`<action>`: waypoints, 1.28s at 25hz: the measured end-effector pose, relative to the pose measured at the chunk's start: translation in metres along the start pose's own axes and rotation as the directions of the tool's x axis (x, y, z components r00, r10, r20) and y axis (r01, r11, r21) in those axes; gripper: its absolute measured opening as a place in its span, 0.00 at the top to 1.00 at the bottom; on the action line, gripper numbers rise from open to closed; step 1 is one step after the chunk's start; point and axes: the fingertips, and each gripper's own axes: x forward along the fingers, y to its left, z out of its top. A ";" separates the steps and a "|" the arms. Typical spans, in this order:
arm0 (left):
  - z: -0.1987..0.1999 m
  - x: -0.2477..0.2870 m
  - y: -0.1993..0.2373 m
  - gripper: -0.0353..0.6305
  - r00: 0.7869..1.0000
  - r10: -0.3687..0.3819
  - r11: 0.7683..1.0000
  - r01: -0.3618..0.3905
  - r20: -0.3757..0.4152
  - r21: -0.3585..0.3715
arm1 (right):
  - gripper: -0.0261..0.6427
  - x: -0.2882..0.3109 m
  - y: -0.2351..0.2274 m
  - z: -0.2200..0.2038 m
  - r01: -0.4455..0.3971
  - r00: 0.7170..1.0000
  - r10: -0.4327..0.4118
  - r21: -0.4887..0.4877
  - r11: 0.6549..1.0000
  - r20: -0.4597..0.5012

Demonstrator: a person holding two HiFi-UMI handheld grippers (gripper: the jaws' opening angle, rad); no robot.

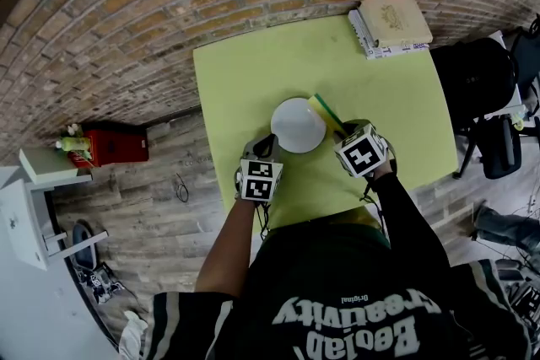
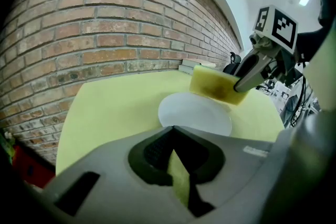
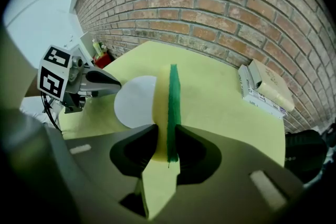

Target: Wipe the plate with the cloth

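One white plate (image 1: 298, 124) lies on the yellow-green table (image 1: 245, 72), and the one cloth (image 1: 325, 108), a thick yellow pad with a green face, stands on edge at the plate's far right rim. It is either touching the rim or just above it; I cannot tell which. The right gripper (image 1: 344, 133), on the near right of the plate, has its jaws clamped on the cloth. The left gripper (image 1: 268, 144), at the plate's near left edge, has its jaws drawn almost together on nothing. The plate shows no smear or wet track, so wiping seems barely begun, with the whole surface left to cover. Beyond the plate sits a stack of books (image 1: 390, 25), seemingly two.
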 end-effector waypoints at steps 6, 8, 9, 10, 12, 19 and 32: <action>-0.003 0.000 -0.001 0.94 1.000 -0.007 1.000 0.007 0.001 0.001 | 0.78 -0.006 0.035 0.010 -0.087 0.995 0.087 0.000 0.996 0.043; -0.005 0.001 -0.002 0.94 1.000 -0.018 1.000 0.018 -0.001 -0.008 | 0.78 -0.005 0.048 0.014 -0.118 0.992 0.118 -0.002 0.993 0.048; -0.006 0.001 -0.003 0.94 1.000 -0.021 1.000 0.021 -0.003 -0.015 | 0.78 -0.004 0.054 0.015 -0.132 0.990 0.132 -0.007 0.991 0.047; -0.007 0.000 -0.003 0.94 1.000 -0.021 1.000 0.021 -0.005 -0.022 | 0.78 -0.003 0.059 0.017 -0.145 0.988 0.145 -0.015 0.989 0.045; -0.007 -0.003 -0.003 0.94 1.000 -0.021 0.999 0.021 -0.007 -0.033 | 0.78 -0.001 0.070 0.020 -0.166 0.985 0.168 -0.038 0.985 0.041; -0.008 -0.007 -0.001 0.94 1.000 -0.029 0.997 0.029 0.004 -0.067 | 0.78 0.007 0.101 0.025 -0.208 0.978 0.209 -0.094 0.974 -0.001; -0.015 0.000 -0.005 0.94 0.999 -0.010 1.000 0.010 -0.043 0.003 | 0.78 0.012 0.106 0.022 -0.196 0.980 0.192 -0.095 0.976 -0.052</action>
